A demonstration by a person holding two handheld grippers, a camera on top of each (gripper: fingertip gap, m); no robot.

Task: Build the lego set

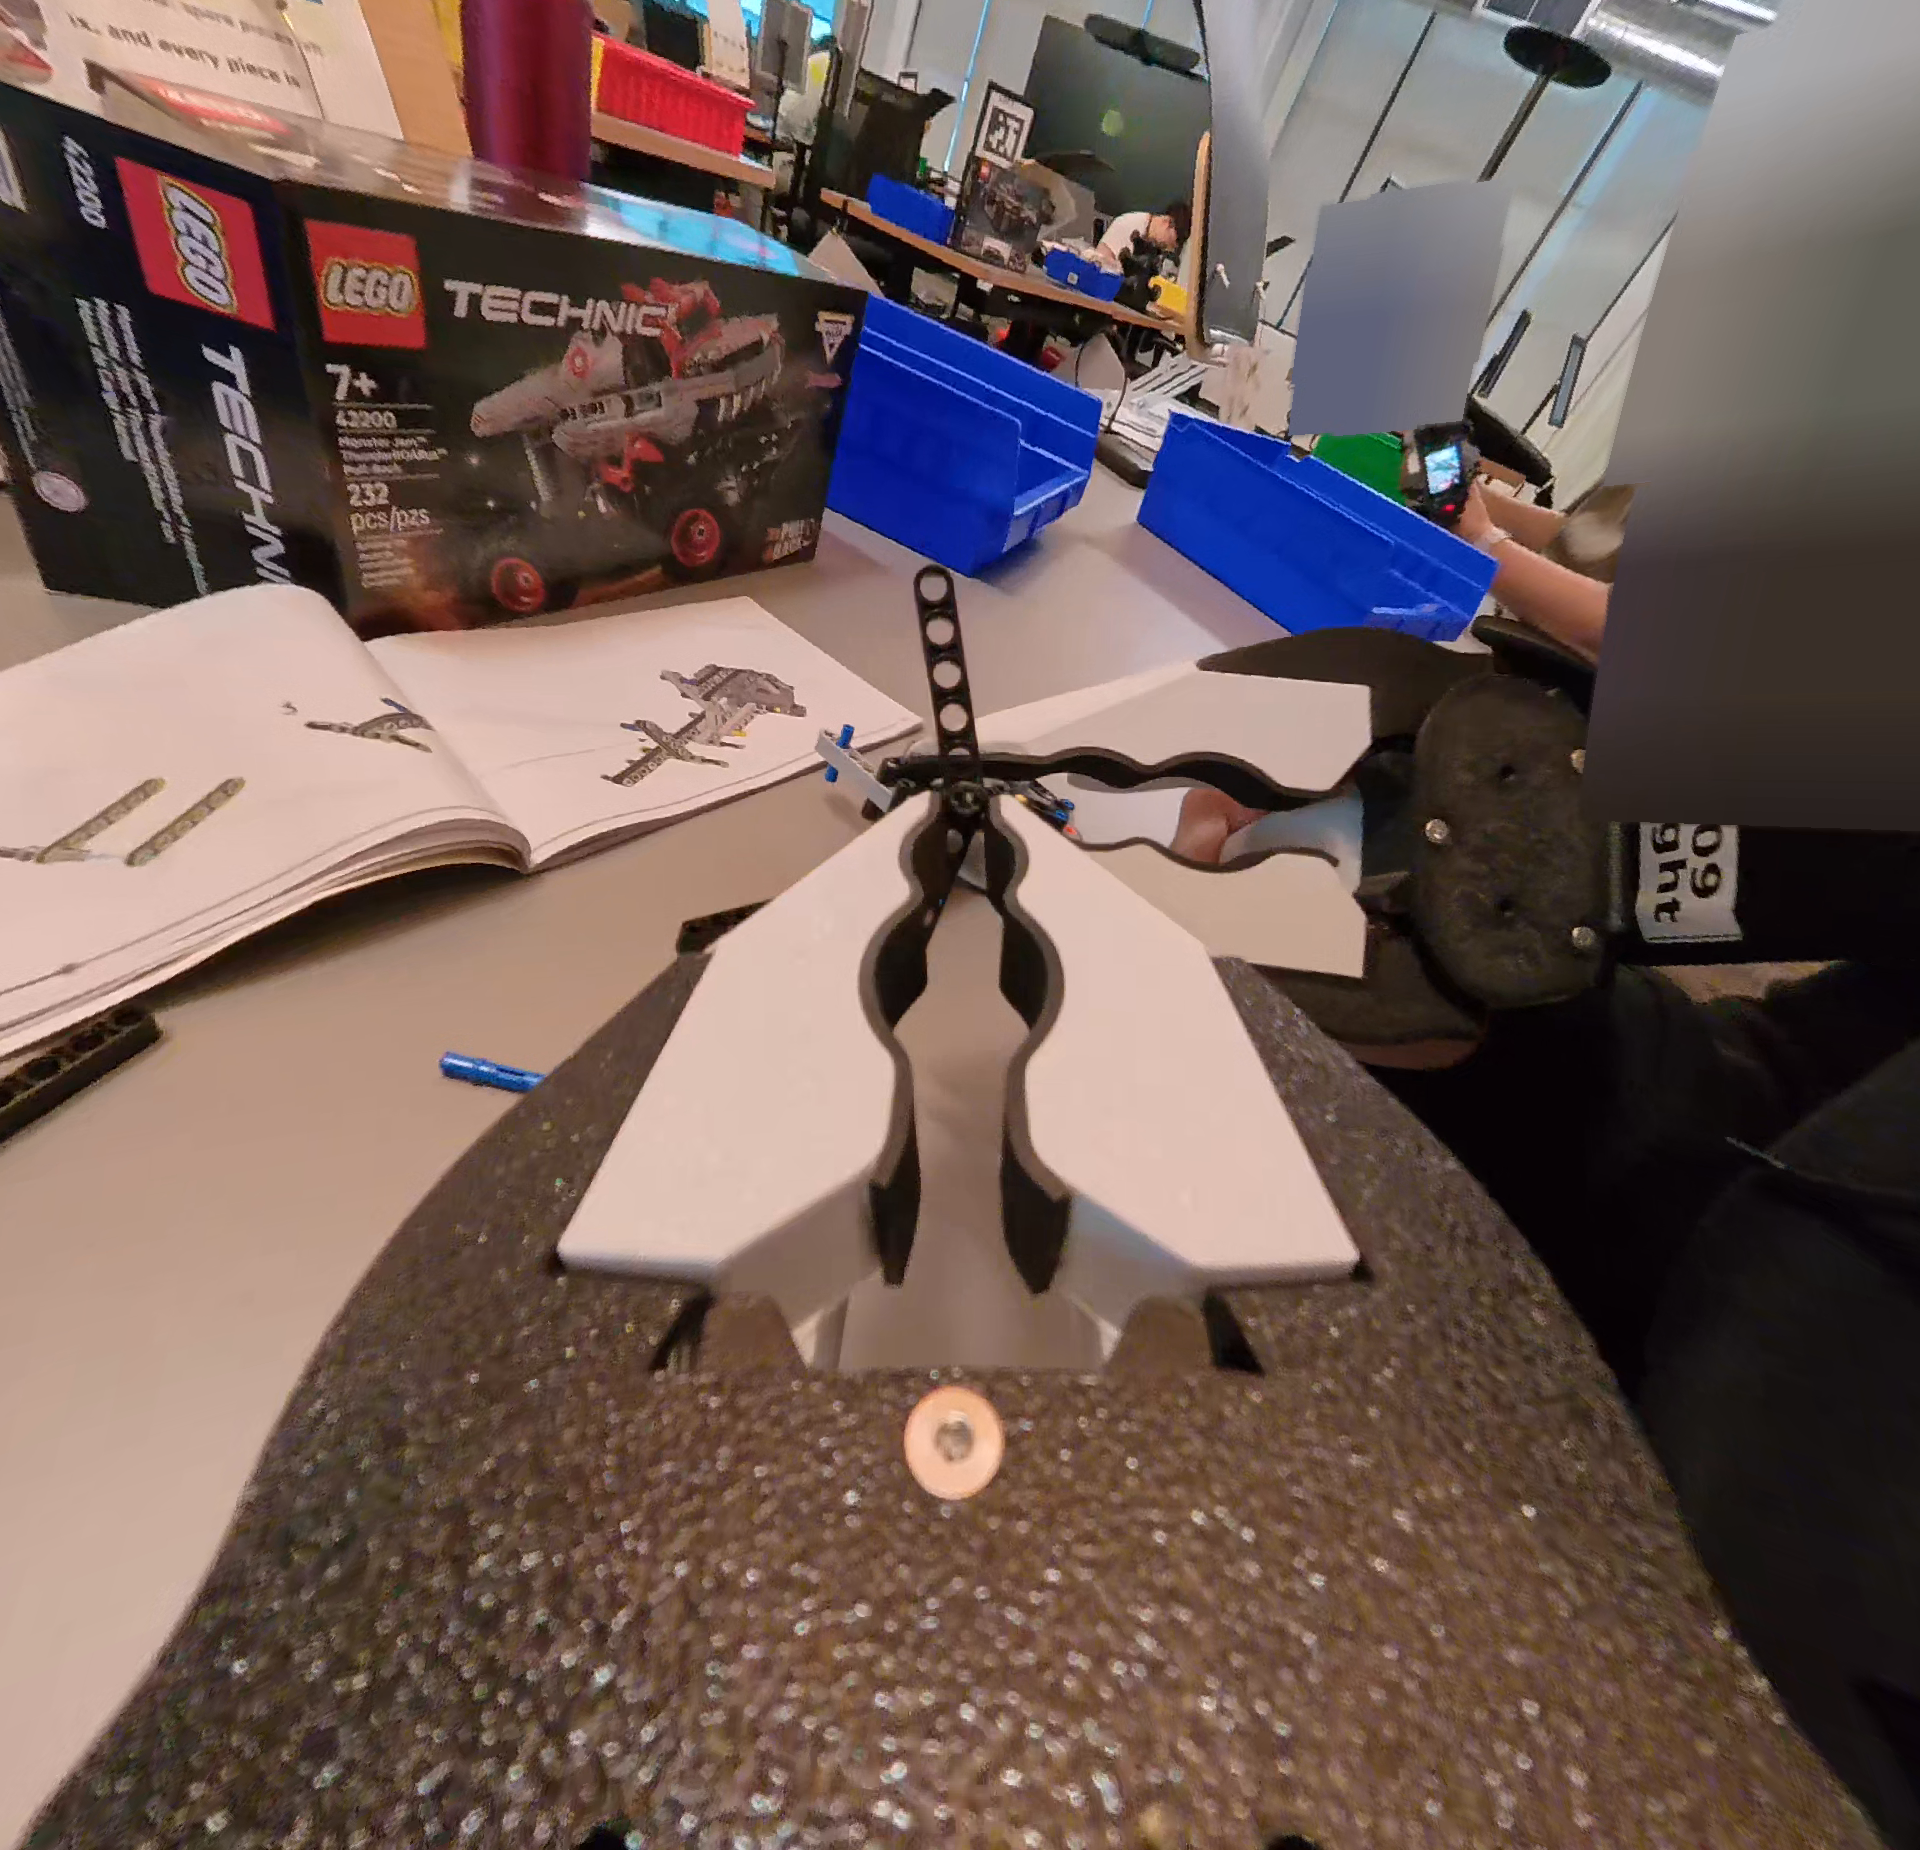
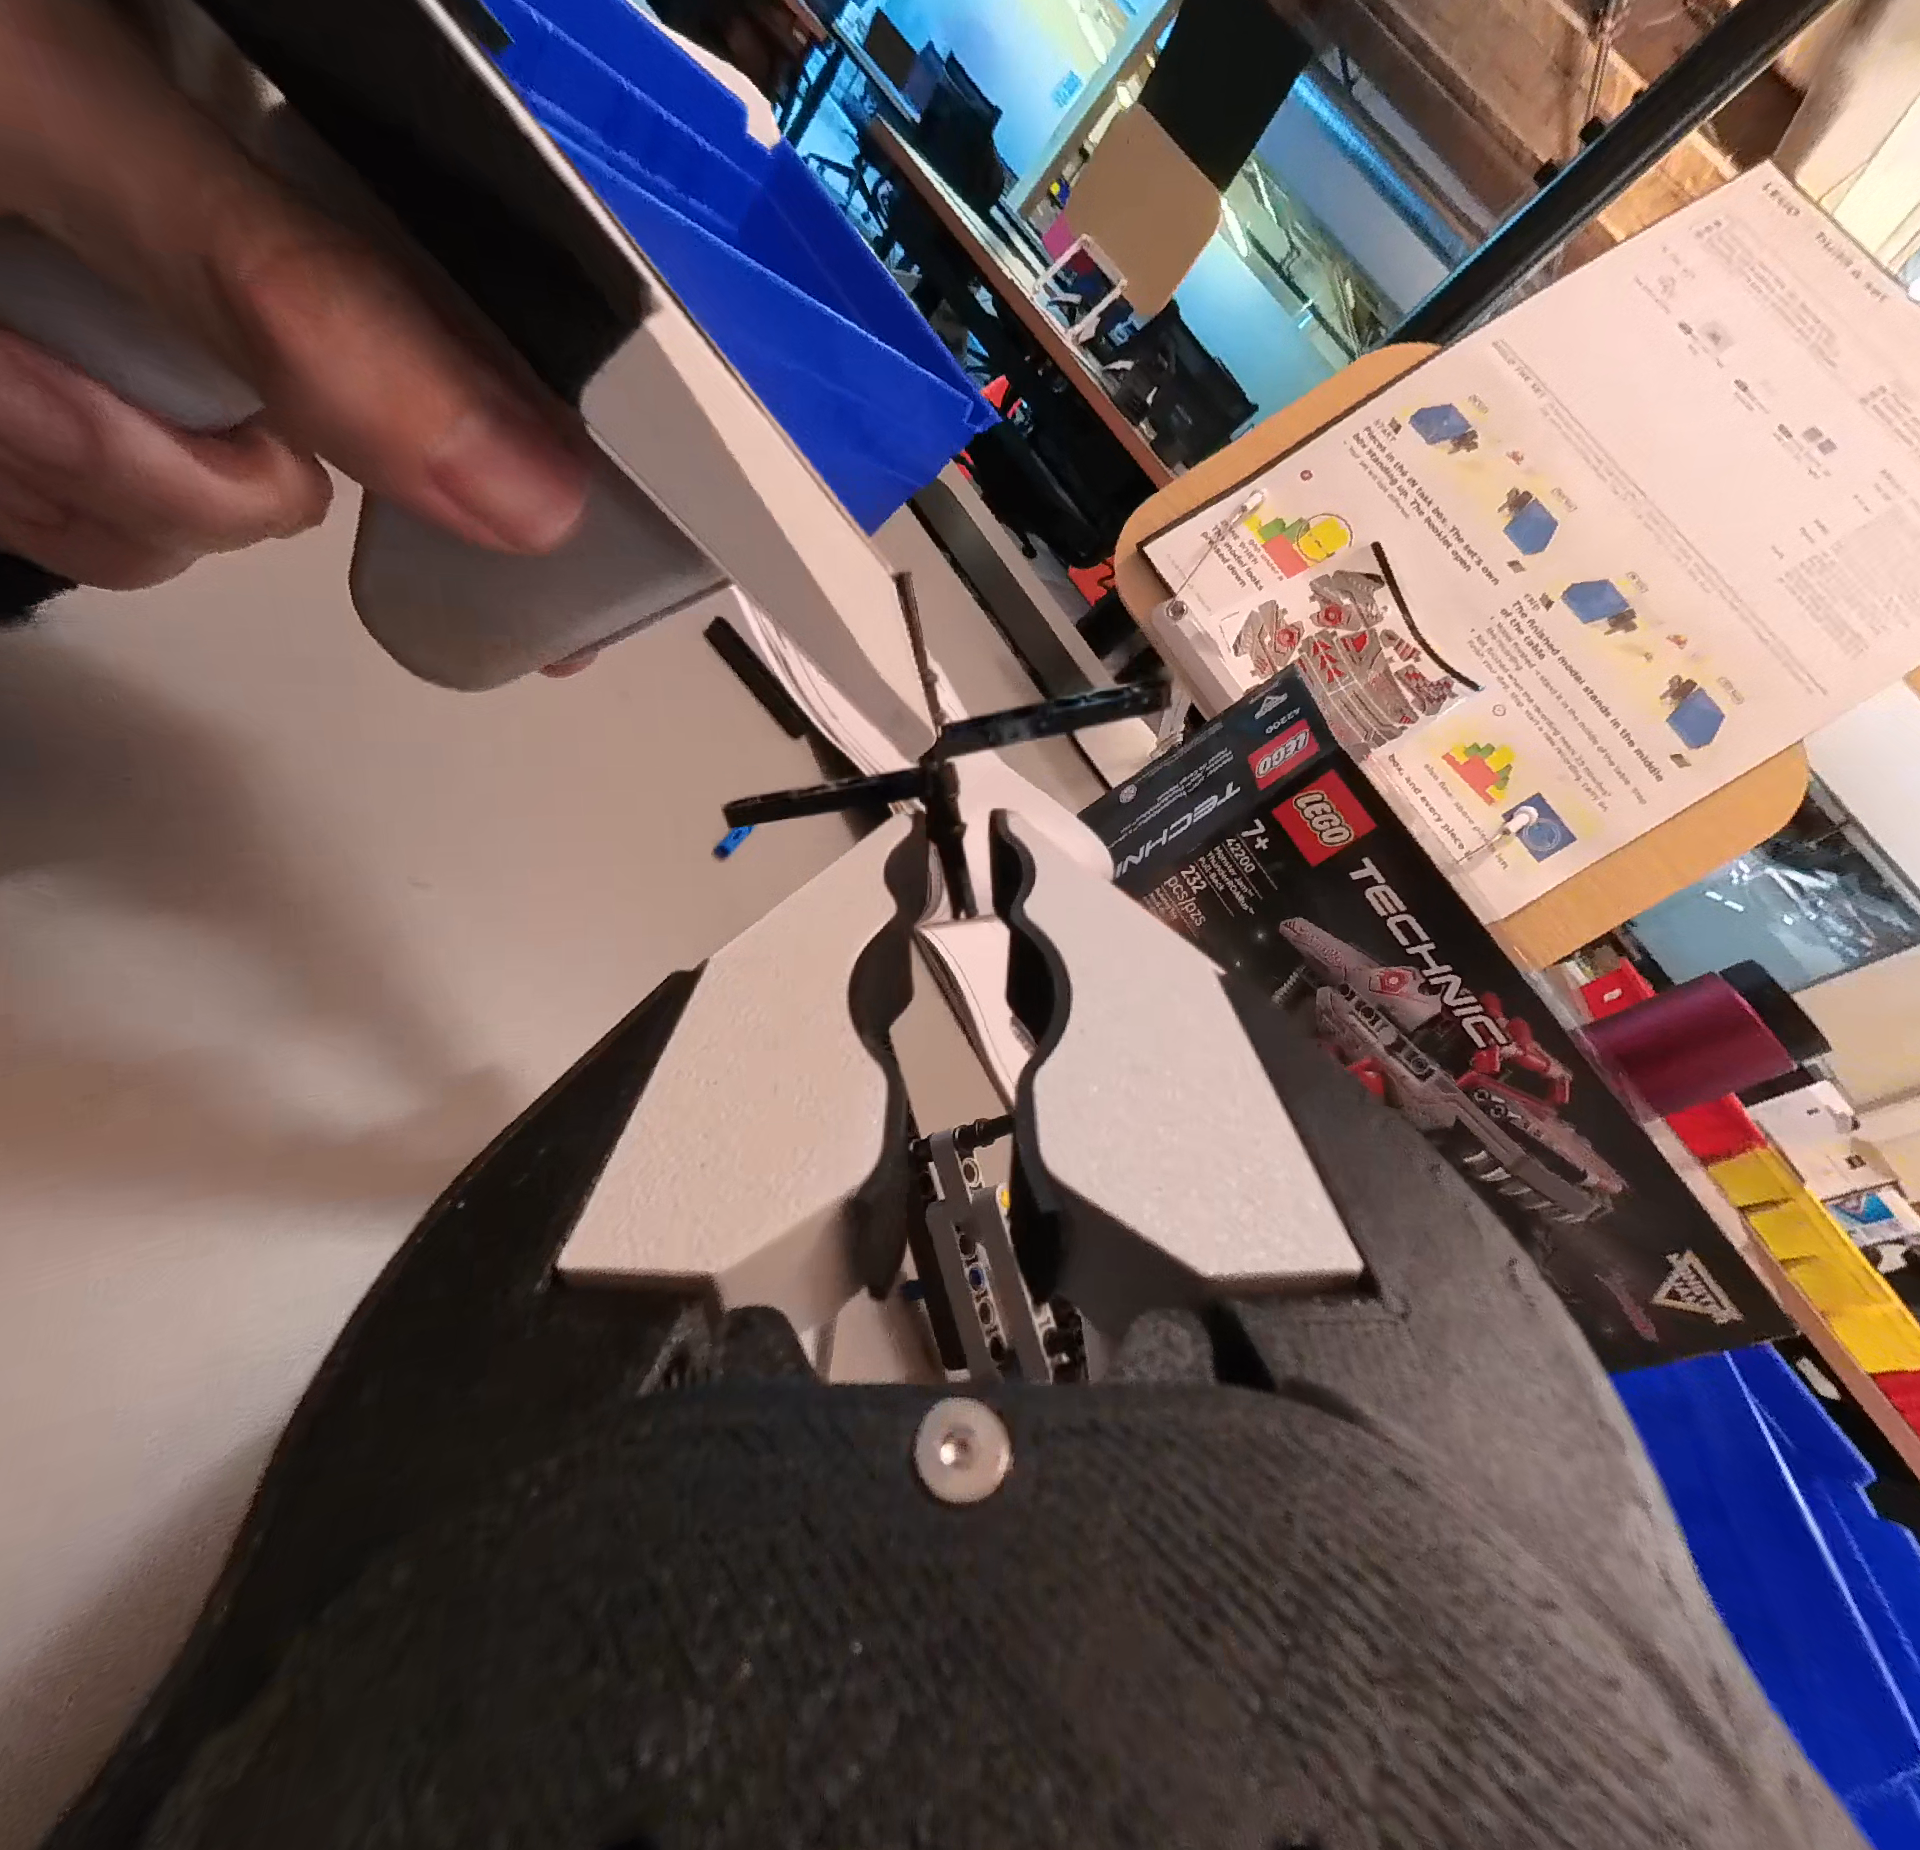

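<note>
At the far left of the left claw, a black beam [image 1: 73, 1062] lies on the grey table [image 1: 260, 1281], tucked against the edge of the open instruction booklet [image 1: 436, 751]. Behind the booklet stands the black set box [image 1: 561, 398]. Nearer the claw, just to its left, a small blue pin [image 1: 488, 1070] lies loose on the table. The left claw [image 1: 961, 813] itself is pressed together on a long black holed beam [image 1: 943, 657], which sticks up past its tips, tilted a little. Beyond the tips, two blue bins [image 1: 966, 450] sit on the table.

Right at the tips, crossing them from the right, comes the right claw [image 1: 914, 777], pinching a partly built grey-and-black assembly [image 1: 857, 761] with a blue pin showing at its left end. The two claws meet tip to tip at the black beam.

From the right claw's own camera, a bare hand [image 2: 260, 346] grips the left tool at upper left; the grey assembly [image 2: 977, 1260] sits deep between the right claw's fingers [image 2: 769, 1094], which are closed against it.
</note>
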